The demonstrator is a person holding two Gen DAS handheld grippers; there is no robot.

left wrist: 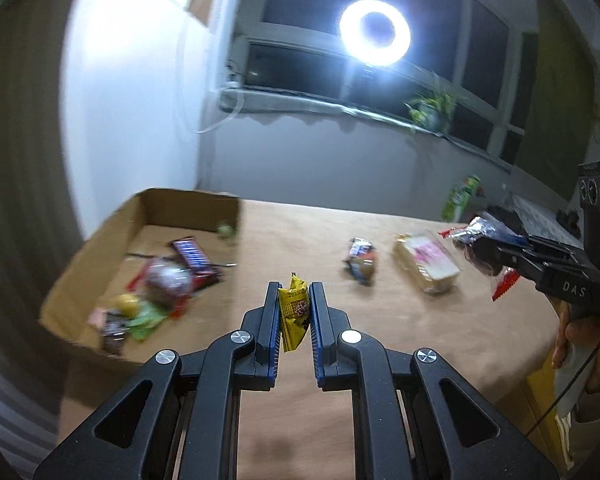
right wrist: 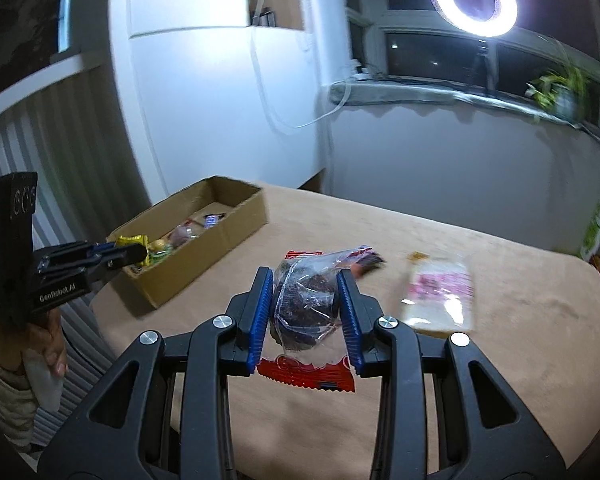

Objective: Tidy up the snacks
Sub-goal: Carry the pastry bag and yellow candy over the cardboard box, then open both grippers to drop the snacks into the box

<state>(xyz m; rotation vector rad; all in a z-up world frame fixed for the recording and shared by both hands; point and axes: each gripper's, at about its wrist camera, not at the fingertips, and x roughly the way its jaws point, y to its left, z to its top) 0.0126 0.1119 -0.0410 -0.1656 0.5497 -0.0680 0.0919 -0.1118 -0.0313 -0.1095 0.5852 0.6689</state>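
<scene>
My left gripper (left wrist: 294, 294) is shut on a small yellow snack packet (left wrist: 294, 312) and holds it above the table, right of the cardboard box (left wrist: 84, 256). The box holds several snacks. My right gripper (right wrist: 304, 280) is shut on a clear-and-red packet with a dark snack inside (right wrist: 306, 304), above the table. In the left wrist view it (left wrist: 482, 254) is at the right. In the right wrist view the left gripper (right wrist: 134, 254) hovers by the near end of the box (right wrist: 240, 216) with the yellow packet (right wrist: 130, 240).
On the tan tabletop (left wrist: 300, 248) lie a dark small packet (left wrist: 362, 262) and a pale wafer pack (left wrist: 426, 264), also in the right wrist view (right wrist: 440, 296). A green carton (left wrist: 460, 196) stands at the table's far edge. A ring light (left wrist: 374, 32) shines by the window.
</scene>
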